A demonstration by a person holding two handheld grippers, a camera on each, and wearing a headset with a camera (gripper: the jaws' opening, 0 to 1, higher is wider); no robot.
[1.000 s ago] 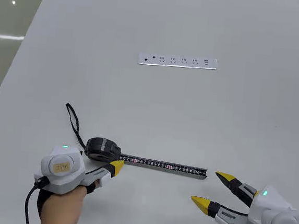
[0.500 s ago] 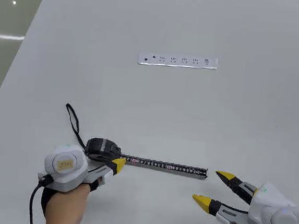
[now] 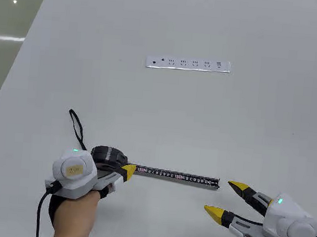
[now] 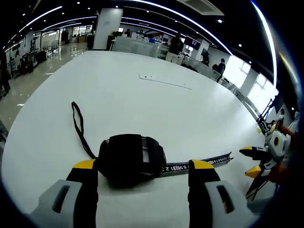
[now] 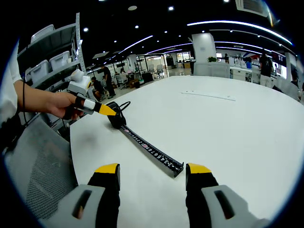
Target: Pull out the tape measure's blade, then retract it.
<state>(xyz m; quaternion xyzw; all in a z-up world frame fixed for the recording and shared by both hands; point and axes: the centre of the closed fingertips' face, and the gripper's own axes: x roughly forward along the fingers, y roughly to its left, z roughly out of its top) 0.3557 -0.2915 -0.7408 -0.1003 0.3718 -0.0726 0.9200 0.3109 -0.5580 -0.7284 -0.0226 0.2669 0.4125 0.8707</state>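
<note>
White surface (image 3: 203, 117) carries a black, hard-cased tape measure (image 4: 130, 156), its thin springy steel blade (image 3: 175, 176) lying extended; left tongs (image 4: 143, 165) gape astride the probably slick case, best gripped across its flanks, right tongs (image 5: 153, 168) spread near the blade's hook

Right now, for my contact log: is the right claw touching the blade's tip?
Apart. The head view shows bare table between the right claw and the tip of the blade.

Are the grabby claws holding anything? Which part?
Nothing is held. The left gripper is open around the tape measure's case, not clamped; the right gripper is open, short of the blade.
</note>
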